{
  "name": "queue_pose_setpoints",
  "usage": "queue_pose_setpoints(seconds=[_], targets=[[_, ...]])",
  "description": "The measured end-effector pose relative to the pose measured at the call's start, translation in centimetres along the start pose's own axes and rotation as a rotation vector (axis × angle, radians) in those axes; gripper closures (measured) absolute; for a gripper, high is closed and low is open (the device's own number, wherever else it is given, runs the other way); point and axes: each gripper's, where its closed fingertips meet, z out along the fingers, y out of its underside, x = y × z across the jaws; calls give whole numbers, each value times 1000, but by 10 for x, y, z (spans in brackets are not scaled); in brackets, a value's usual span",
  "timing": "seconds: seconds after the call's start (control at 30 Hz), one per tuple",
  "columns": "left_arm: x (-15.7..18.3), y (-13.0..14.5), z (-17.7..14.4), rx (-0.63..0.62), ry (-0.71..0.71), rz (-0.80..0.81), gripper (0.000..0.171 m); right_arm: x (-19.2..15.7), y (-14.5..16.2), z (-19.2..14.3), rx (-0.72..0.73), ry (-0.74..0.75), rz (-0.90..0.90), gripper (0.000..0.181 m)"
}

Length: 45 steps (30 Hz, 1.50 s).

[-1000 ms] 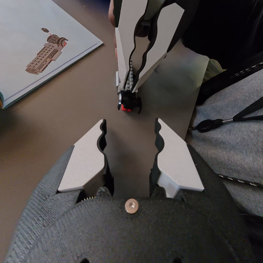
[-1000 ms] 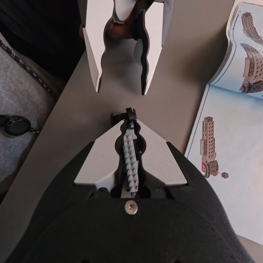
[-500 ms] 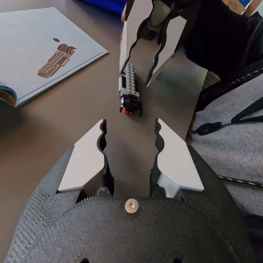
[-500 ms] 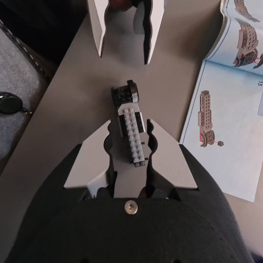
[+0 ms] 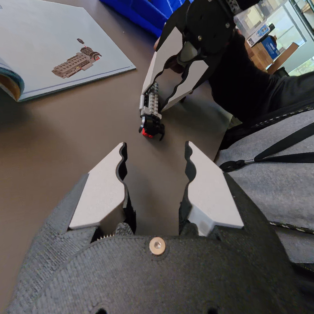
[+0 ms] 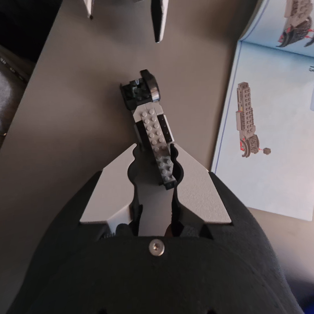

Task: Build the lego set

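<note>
A grey and black lego assembly (image 5: 151,108) with a black and red end lies flat on the brown table (image 5: 59,144). My right gripper (image 6: 153,145) is open, and the assembly's (image 6: 151,124) rear end lies between its fingers, close against the right finger. My left gripper (image 5: 155,144) is open and empty, a short way from the assembly's black end. The right gripper (image 5: 153,102) also shows in the left wrist view, and the left gripper (image 6: 124,27) shows at the top of the right wrist view.
An open instruction booklet (image 5: 59,42) lies beside the assembly and also shows in the right wrist view (image 6: 263,178). A blue bin (image 5: 141,13) stands behind. The table edge (image 5: 219,144) runs close by, with a person's grey clothing (image 5: 271,186) and black lanyard beyond.
My right gripper has opened, let the assembly down flat on the table and drawn back along it. My left gripper stayed open and has moved farther from the assembly.
</note>
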Motion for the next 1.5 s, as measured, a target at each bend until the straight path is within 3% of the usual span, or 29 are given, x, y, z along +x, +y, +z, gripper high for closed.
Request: queue_pose_setpoints(seconds=[0.2,0.47,0.7,0.9,1.23,1.37,1.5], targets=[[-3,-2,-1,25,-4,-82,104,0,1,-1,16,85,91,143],[-5,-5,2,37,-6,-125,104,-2,3,-4,32,240,345,143],[-9,-9,2,64,-5,-173,104,0,-6,-22,109,261,377,137],[-2,-8,3,90,11,-209,104,-9,11,-12,55,168,445,133],[-1,-11,9,89,22,-239,104,-34,-1,-5,84,139,482,133],[0,-14,11,101,29,-247,104,-23,-7,-10,129,215,541,128],[0,-15,16,106,28,-259,104,-6,-15,-3,165,308,634,111]])
